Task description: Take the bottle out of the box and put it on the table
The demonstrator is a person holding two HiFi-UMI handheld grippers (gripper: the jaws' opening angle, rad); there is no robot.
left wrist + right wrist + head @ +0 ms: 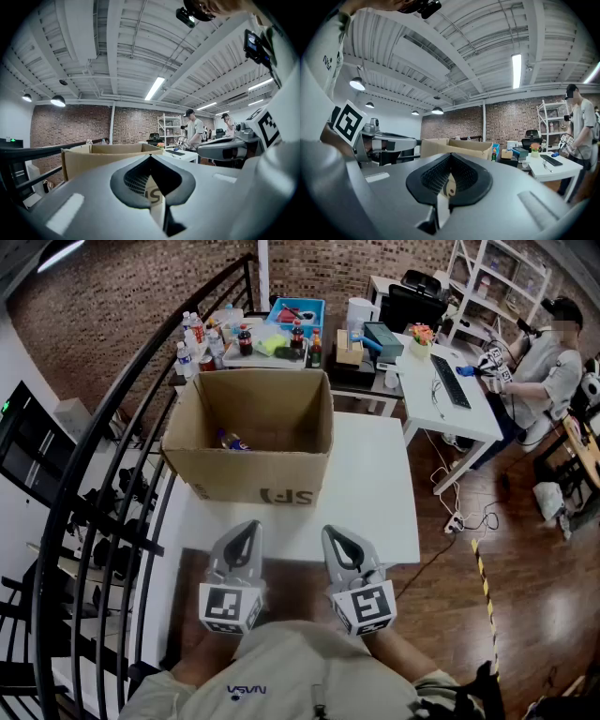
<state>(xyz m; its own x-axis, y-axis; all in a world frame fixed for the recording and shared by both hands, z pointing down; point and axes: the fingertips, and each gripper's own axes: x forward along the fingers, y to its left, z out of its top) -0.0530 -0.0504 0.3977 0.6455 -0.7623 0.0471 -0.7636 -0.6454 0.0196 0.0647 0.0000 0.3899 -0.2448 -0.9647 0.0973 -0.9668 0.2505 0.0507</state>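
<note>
An open cardboard box (251,435) stands on the white table (375,512), toward its far left. A bottle (232,441) lies on the box floor at the left; only its cap end and label show. My left gripper (245,532) and right gripper (336,540) hover side by side over the table's near edge, level, both shut and empty. In the left gripper view the box (101,157) rises just beyond the shut jaws, and the right gripper (225,150) shows at the right. The right gripper view has the box (457,148) ahead and the left gripper (386,143) at the left.
A black stair railing (112,465) runs along the table's left side. Behind the box a second table (272,348) holds several drink bottles and a blue bin. At the right, a person (548,357) sits at a white desk (450,390) with a keyboard.
</note>
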